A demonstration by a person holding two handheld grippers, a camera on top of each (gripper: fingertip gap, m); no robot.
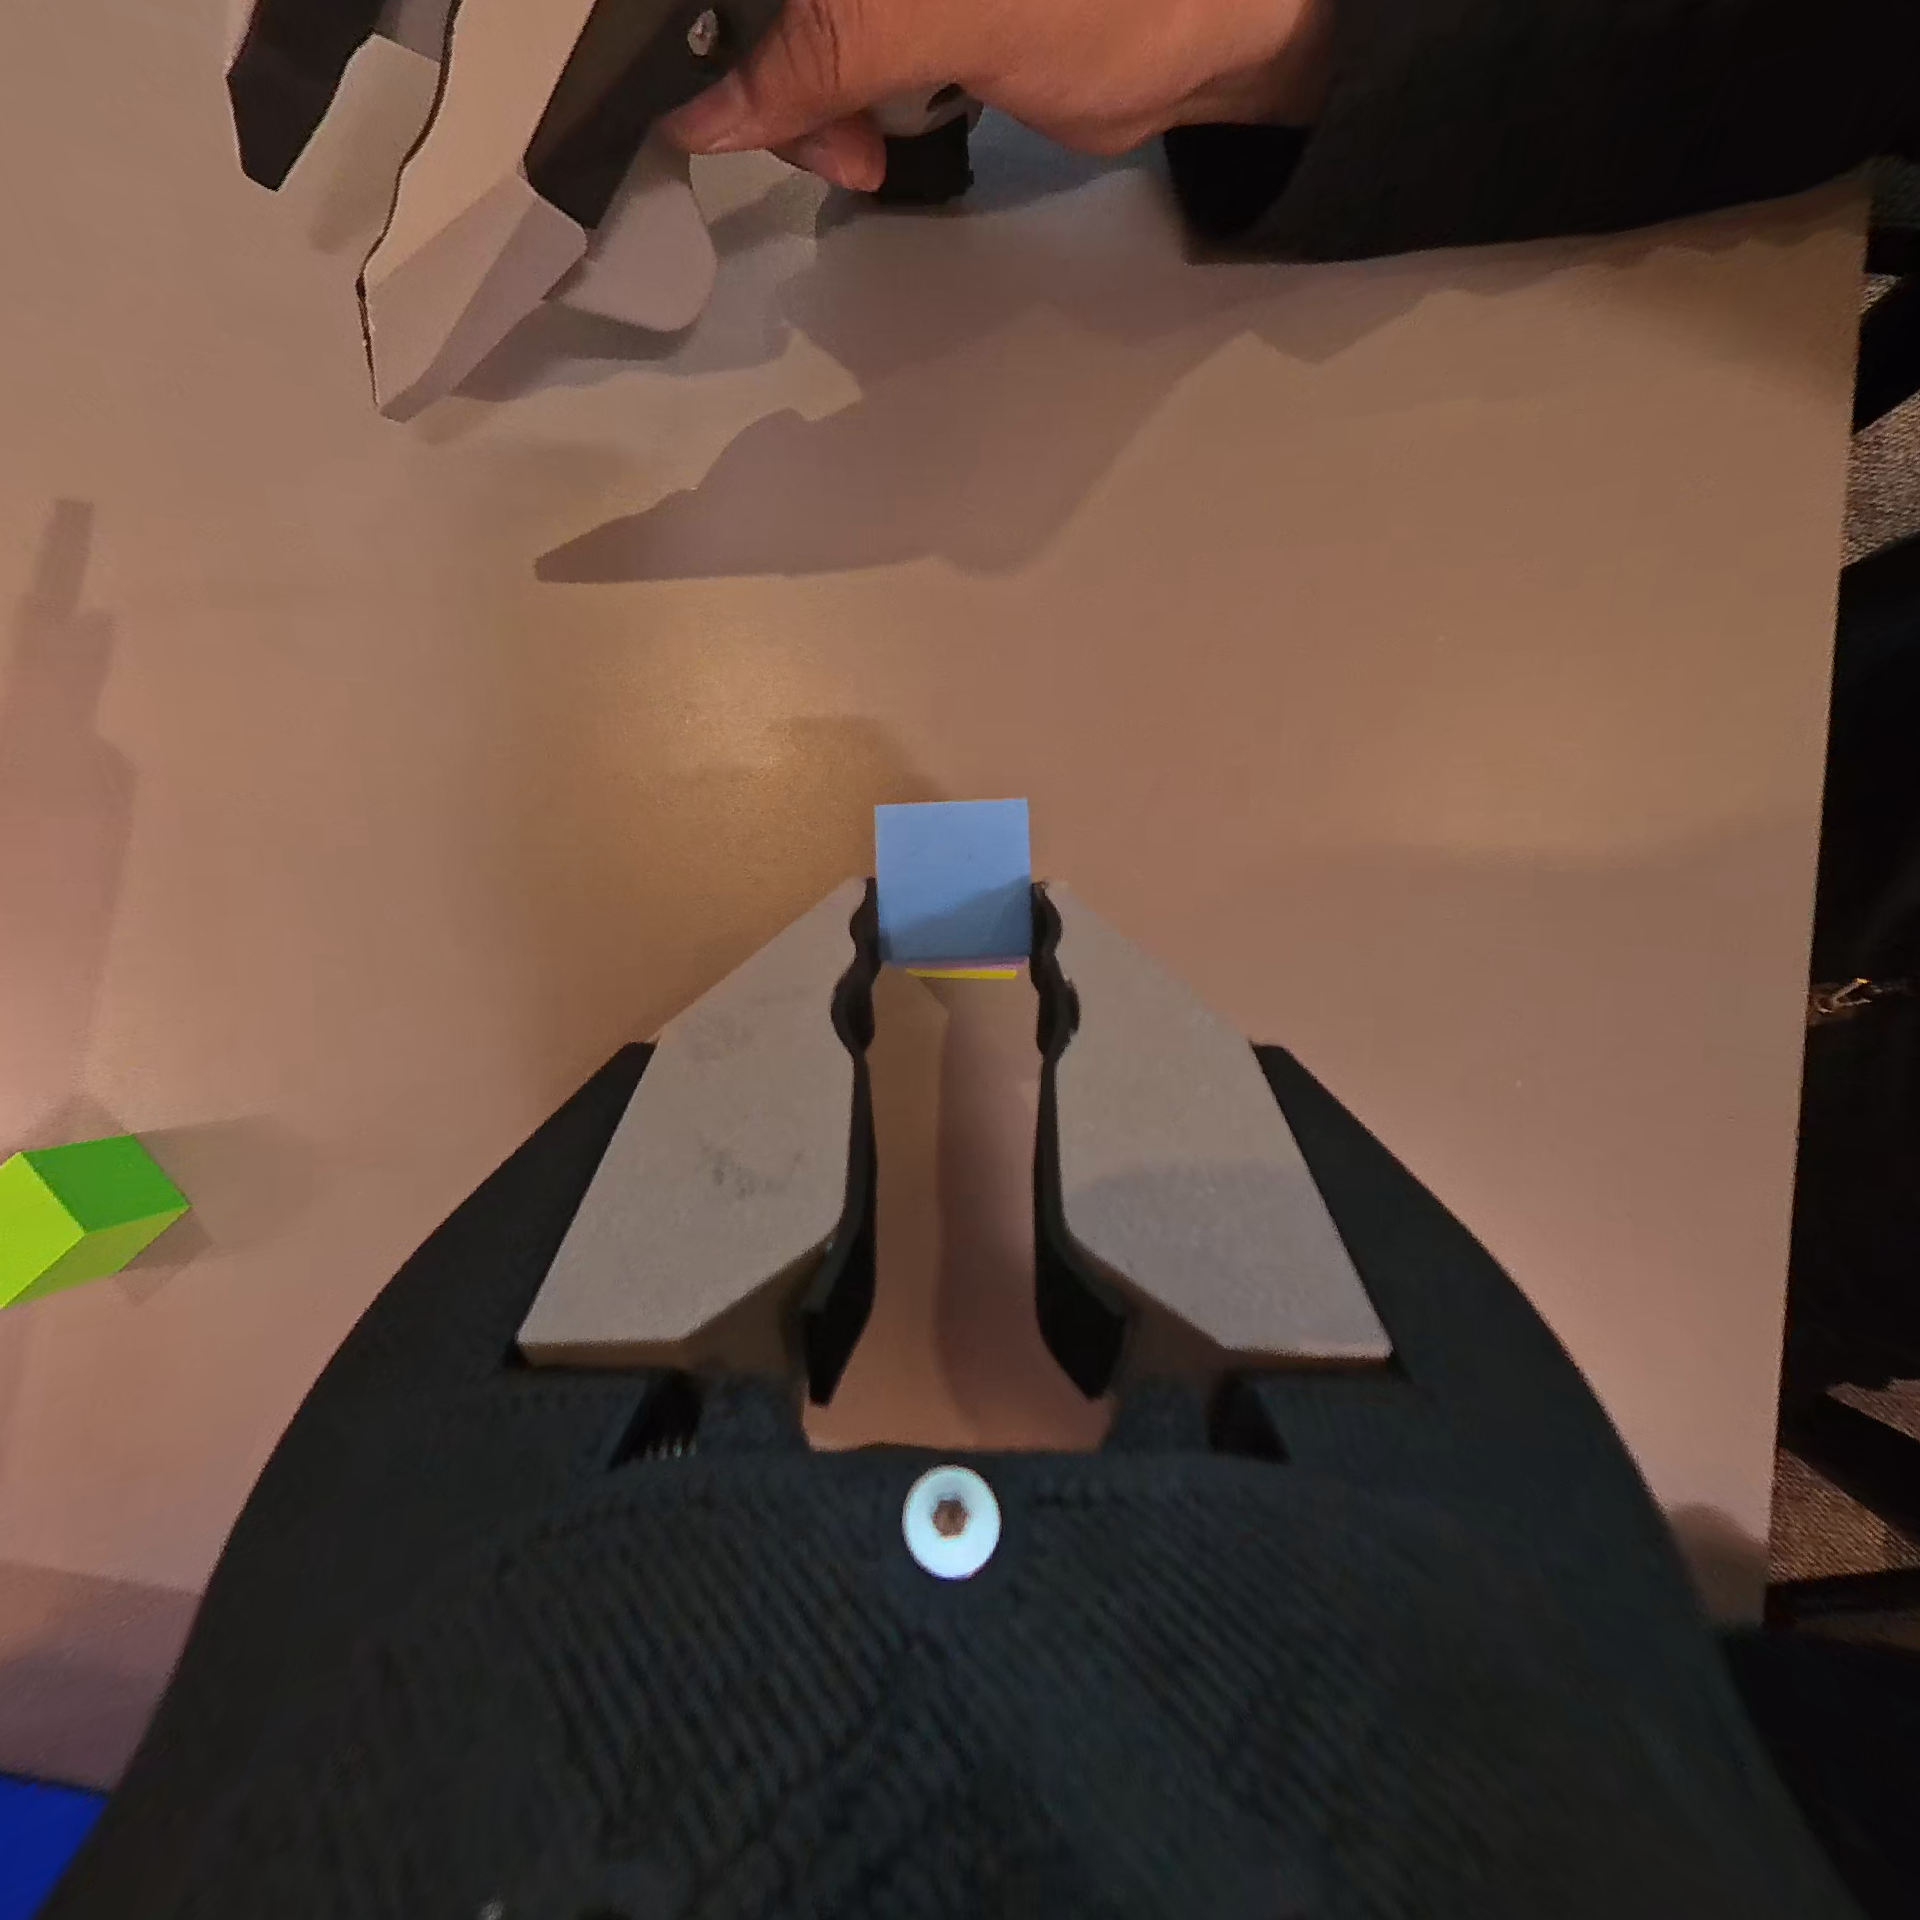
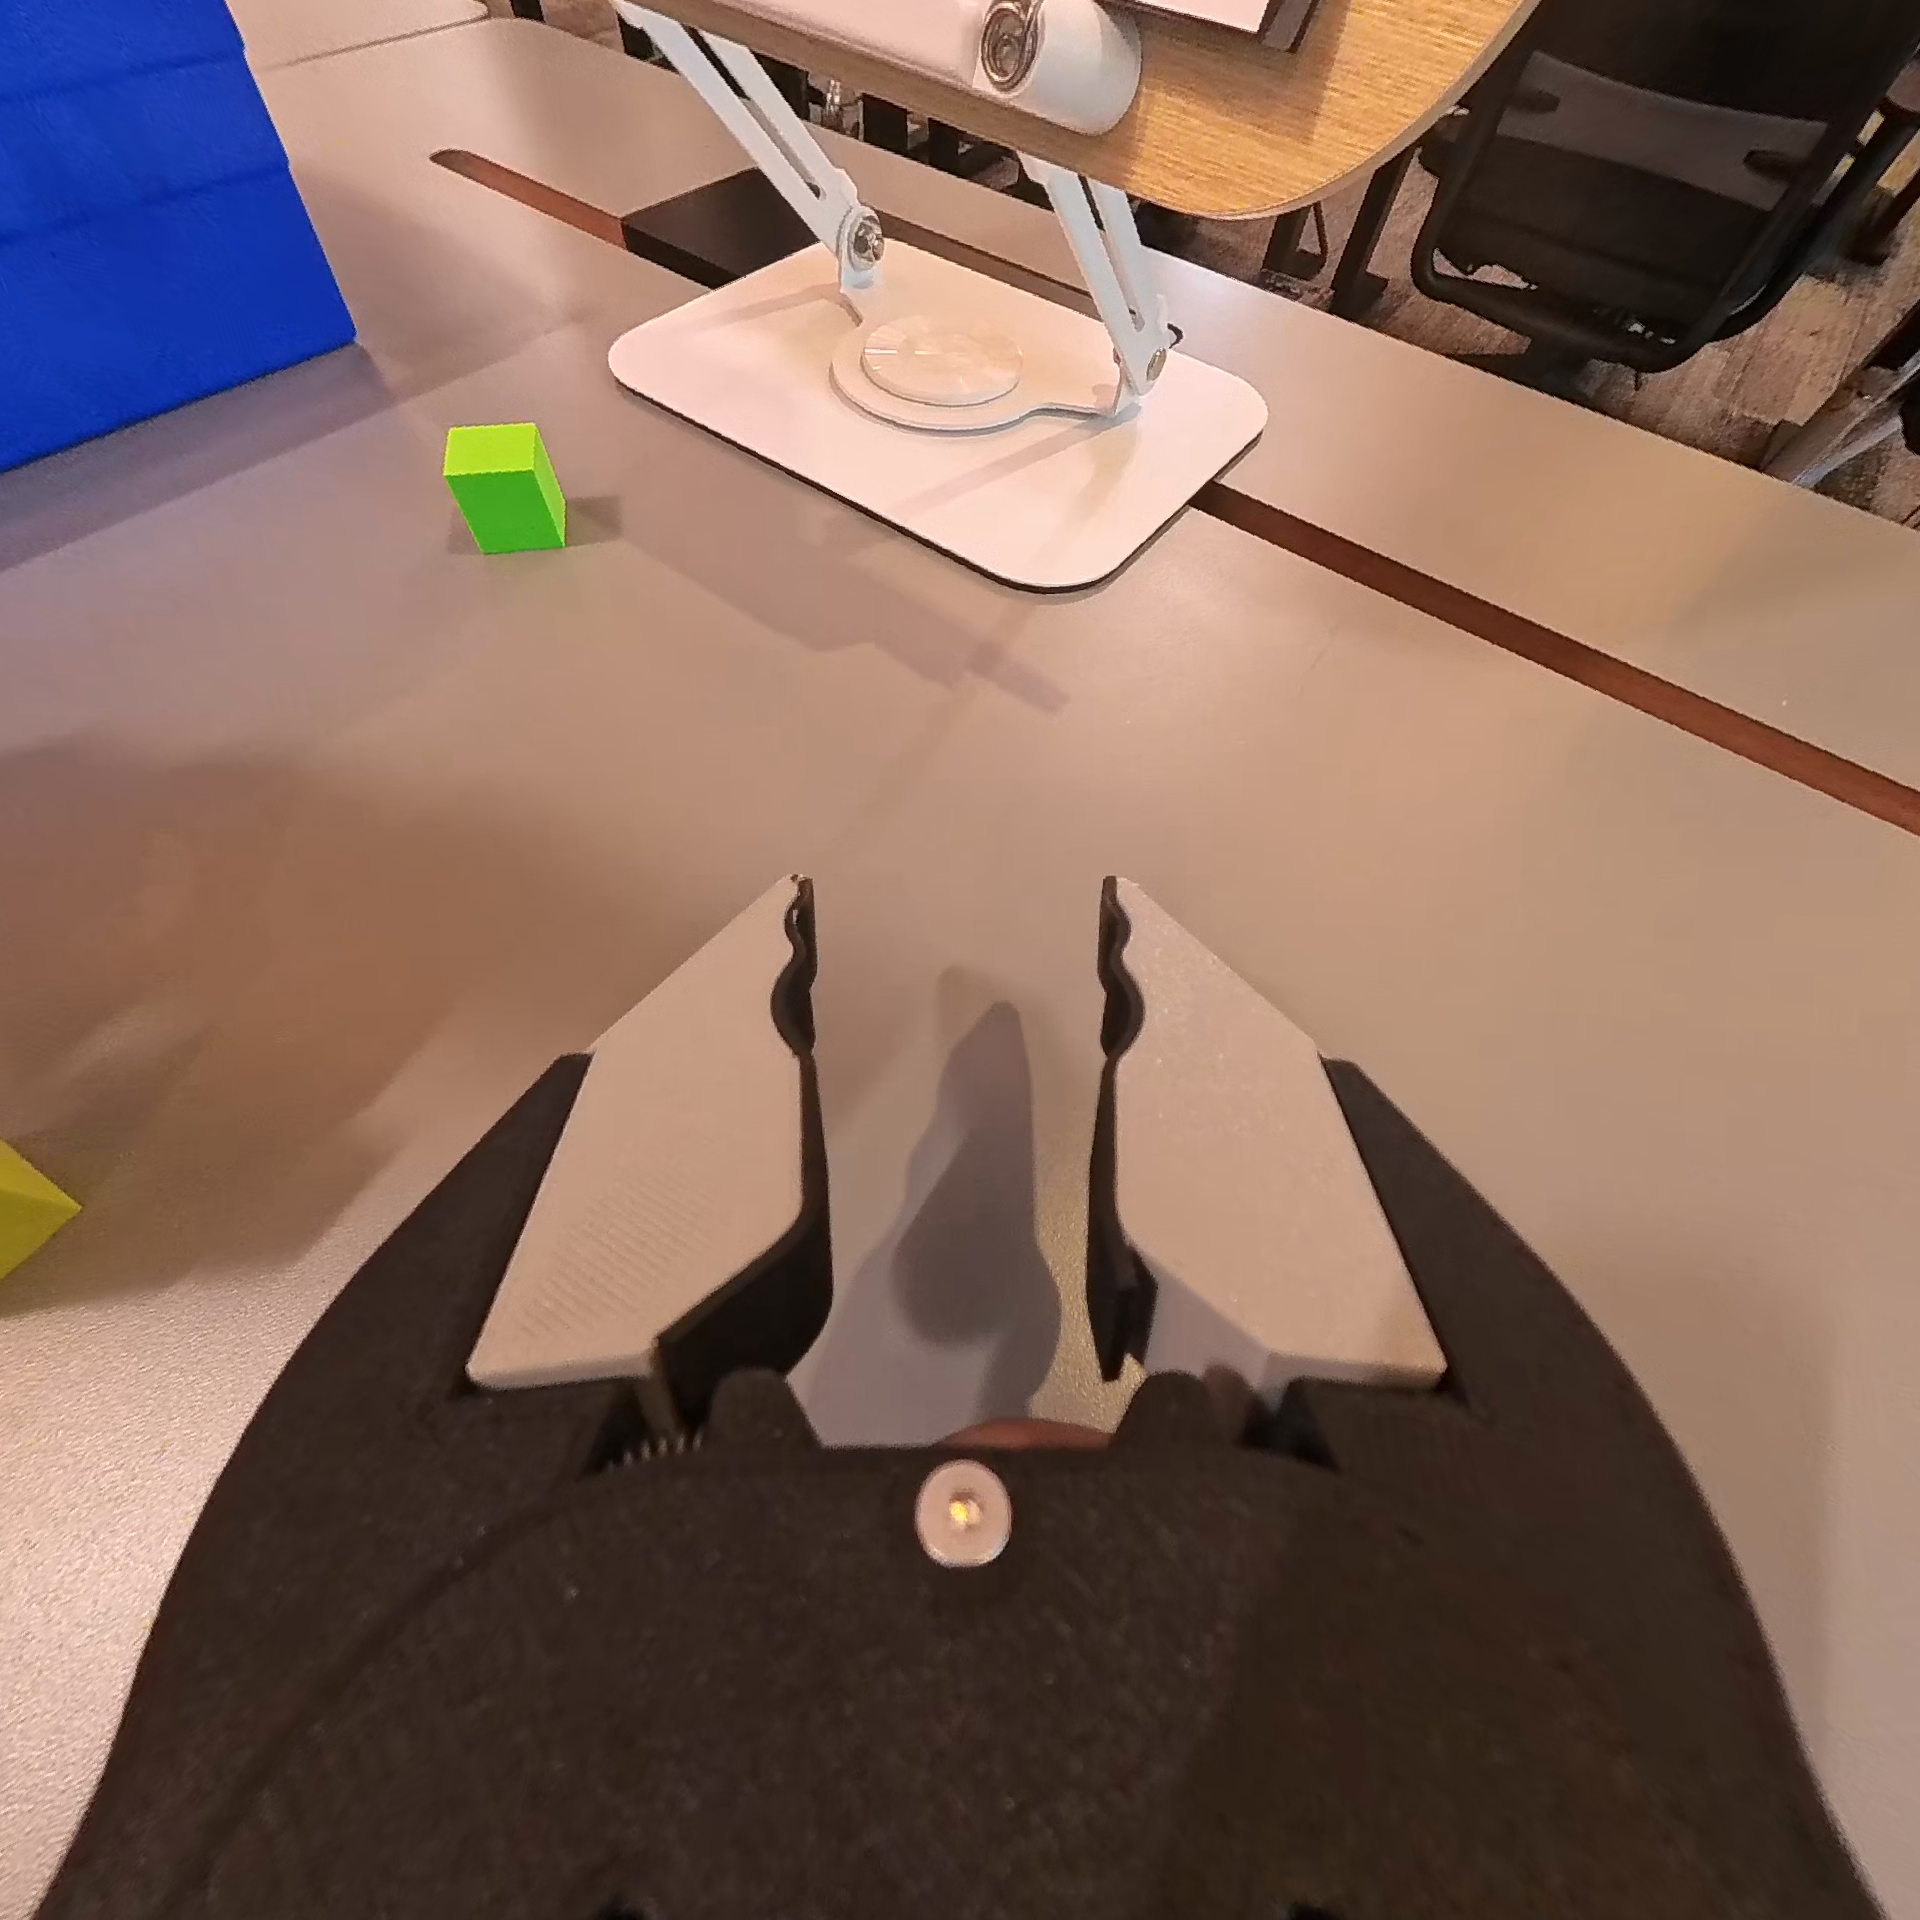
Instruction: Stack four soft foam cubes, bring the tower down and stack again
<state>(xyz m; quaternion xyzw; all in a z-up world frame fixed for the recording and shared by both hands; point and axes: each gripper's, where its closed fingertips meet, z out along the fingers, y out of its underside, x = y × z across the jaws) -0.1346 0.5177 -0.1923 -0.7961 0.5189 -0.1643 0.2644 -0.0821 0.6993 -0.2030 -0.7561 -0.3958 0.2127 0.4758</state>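
The foam cubes are only partly stacked. In the left wrist view, at the centre of the frame, a light blue cube (image 1: 951,878) is gripped between the fingers (image 1: 857,935) of the left gripper (image 1: 952,914), both pads pressing its sides. Just under its lower edge, thin strips of pink and yellow are seen, so it is judged to sit on, or just above, a pile of other cubes; whether it already rests there cannot be told. How many cubes lie beneath is hidden.

At the lower left edge of that frame, a green cube (image 1: 88,1210) lies alone on the desk (image 1: 1351,727), well apart from the pile. It is judged to be left to add; the toppling and restacking also remain.

At the upper left, the right gripper (image 1: 457,281) is held by a hand (image 1: 935,73) above the desk, its fingers spread with nothing between them.

No brand, label or readable writing is shown.
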